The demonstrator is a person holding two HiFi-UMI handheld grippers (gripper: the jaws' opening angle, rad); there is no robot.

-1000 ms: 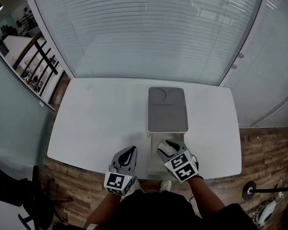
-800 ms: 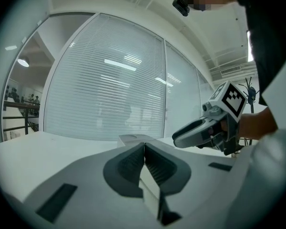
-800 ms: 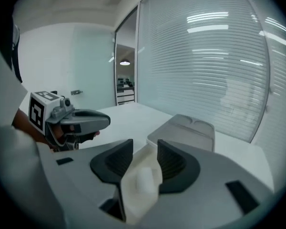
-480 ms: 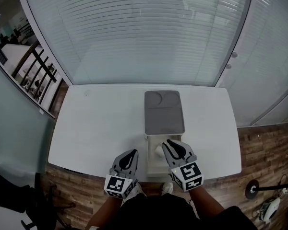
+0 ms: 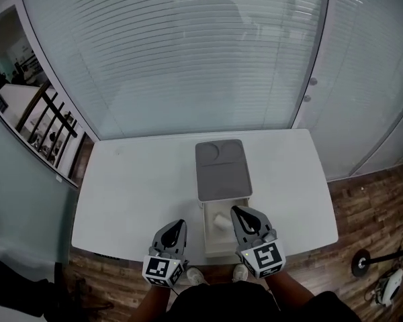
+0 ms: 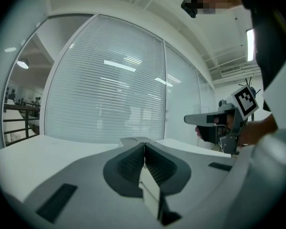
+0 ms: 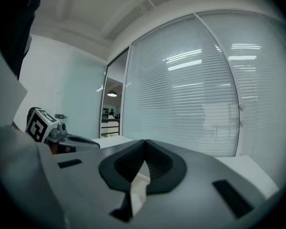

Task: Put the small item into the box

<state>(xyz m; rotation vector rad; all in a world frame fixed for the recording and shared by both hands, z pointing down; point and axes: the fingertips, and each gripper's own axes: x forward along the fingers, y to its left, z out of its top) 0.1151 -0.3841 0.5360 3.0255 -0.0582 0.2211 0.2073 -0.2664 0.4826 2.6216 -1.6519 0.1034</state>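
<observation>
Box [image 5: 209,245] sits open at the near edge of the white table [image 5: 134,180], with its grey lid [image 5: 221,170] lying flat just behind it, touching the far rim. Small white item [image 5: 221,221] lies inside the box, toward the far end, free of both grippers.

Right gripper [image 5: 238,211] is over the box's right rim, tip just beside the item, apart from it. Its own view shows the jaws pressed together with nothing between them [image 7: 145,147].

Left gripper [image 5: 178,225] is over bare table to the left of the box, near it but apart. Its jaws are also pressed together and empty [image 6: 144,149].

Both grippers point away from the person, toward the slatted glass wall [image 5: 188,59]. Wood floor [image 5: 363,200] shows right of the table.
</observation>
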